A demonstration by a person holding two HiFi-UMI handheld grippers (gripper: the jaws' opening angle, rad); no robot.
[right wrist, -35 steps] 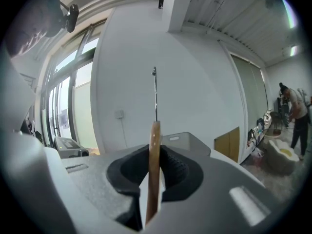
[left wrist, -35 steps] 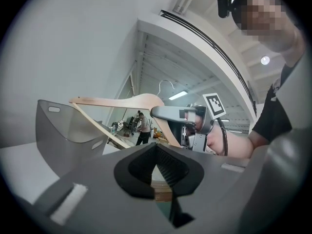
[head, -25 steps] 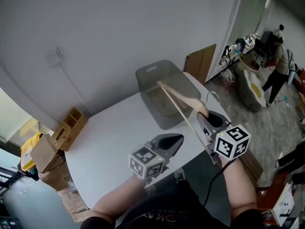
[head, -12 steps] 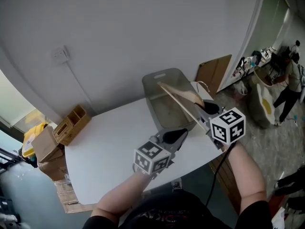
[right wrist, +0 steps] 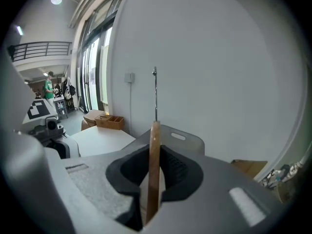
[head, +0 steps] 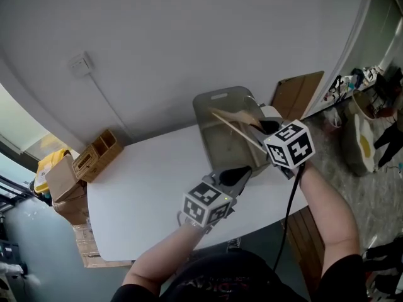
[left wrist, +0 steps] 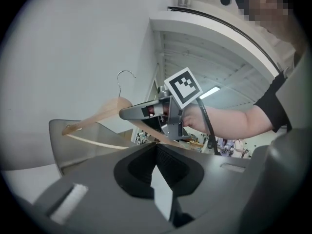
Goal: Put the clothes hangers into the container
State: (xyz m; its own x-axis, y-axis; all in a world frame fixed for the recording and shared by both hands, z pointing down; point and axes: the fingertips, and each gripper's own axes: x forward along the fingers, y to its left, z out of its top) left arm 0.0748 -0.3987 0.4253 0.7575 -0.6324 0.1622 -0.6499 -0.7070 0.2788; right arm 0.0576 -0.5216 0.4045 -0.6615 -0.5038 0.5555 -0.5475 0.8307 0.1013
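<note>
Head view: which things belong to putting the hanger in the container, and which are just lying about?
Job in hand: wooden hanger, grey container, right gripper clamped on the hanger, white table.
Lying about: wooden organiser box, cardboard boxes, wall socket, leaning board.

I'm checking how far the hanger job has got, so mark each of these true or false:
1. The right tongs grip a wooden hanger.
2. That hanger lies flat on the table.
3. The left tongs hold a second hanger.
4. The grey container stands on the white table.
1. True. The right tongs are closed on the wooden hanger.
2. False. It is held up in the air over the grey container, not lying on the white table.
3. False. The left tongs are shut with nothing between them.
4. True. It stands at the table's far side, towards the wall.
</note>
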